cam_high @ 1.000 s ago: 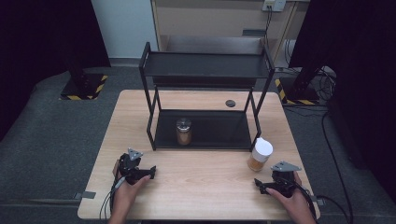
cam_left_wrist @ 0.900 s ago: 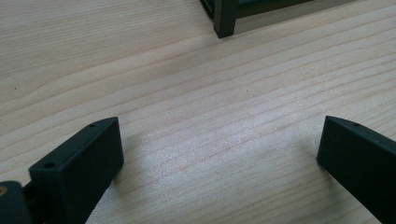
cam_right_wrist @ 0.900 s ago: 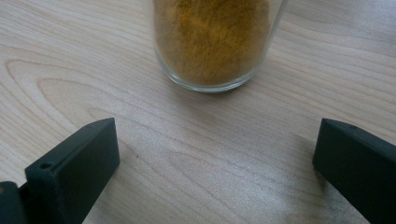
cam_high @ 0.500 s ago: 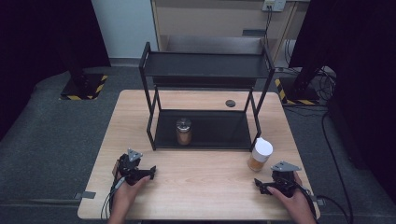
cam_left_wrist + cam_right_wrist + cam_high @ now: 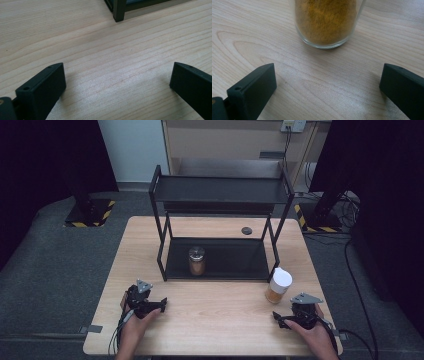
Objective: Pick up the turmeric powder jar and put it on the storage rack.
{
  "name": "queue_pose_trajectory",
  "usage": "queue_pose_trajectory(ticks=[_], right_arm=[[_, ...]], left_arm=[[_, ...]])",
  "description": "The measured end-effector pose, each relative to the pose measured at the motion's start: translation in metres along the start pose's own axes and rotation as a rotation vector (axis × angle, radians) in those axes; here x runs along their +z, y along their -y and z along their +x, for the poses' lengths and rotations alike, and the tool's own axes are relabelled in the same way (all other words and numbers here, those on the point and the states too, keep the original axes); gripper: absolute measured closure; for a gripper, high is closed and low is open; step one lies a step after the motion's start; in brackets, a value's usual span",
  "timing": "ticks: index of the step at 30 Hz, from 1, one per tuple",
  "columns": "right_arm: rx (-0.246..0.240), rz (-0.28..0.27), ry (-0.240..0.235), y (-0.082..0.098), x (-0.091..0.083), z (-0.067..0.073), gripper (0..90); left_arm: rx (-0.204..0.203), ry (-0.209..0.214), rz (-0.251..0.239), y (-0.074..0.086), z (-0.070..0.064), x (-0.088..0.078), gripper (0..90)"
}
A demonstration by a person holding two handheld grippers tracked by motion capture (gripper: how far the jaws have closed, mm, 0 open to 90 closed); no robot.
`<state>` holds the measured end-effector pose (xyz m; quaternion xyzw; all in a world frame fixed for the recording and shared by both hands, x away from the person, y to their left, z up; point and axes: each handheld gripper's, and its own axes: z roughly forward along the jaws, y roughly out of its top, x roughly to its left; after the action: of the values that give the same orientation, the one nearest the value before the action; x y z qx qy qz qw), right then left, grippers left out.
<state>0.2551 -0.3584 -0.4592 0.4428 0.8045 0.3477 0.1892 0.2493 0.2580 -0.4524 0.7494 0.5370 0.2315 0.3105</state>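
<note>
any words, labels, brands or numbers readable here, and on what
None: no text can be read in any view.
White-capped spice jar: no label shows; in the right gripper view its glass is bare over yellow-brown powder.
Metal-lidded jar on the black rack's lower shelf: no label legible at this size.
Yellow-and-black stripes on the floor stand: a hazard marking, no lettering.

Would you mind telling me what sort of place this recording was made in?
Probably a lab or test room, not a kitchen: a bare wooden table on grey carpet, dark curtains at both sides, cables on the floor, and a black shelf rack staged with spice jars.
</note>
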Motion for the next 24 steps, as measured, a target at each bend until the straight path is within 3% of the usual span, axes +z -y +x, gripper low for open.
queue_pose_trajectory(ticks=[12,17,24], right_arm=[[0.029,-0.033,-0.018,0.002,-0.009,-0.005,7.2],[0.02,-0.04,-0.043,-0.001,-0.012,-0.004,7.5],[-0.007,-0.037,-0.042,-0.005,-0.015,0.0,7.8]], left_arm=[[0.0,0.0,0.0,0.0,0.0,0.0,0.0],[0.0,0.0,0.0,0.0,0.0,0.0,0.0],[0.0,0.0,0.0,0.0,0.0,0.0,0.0]])
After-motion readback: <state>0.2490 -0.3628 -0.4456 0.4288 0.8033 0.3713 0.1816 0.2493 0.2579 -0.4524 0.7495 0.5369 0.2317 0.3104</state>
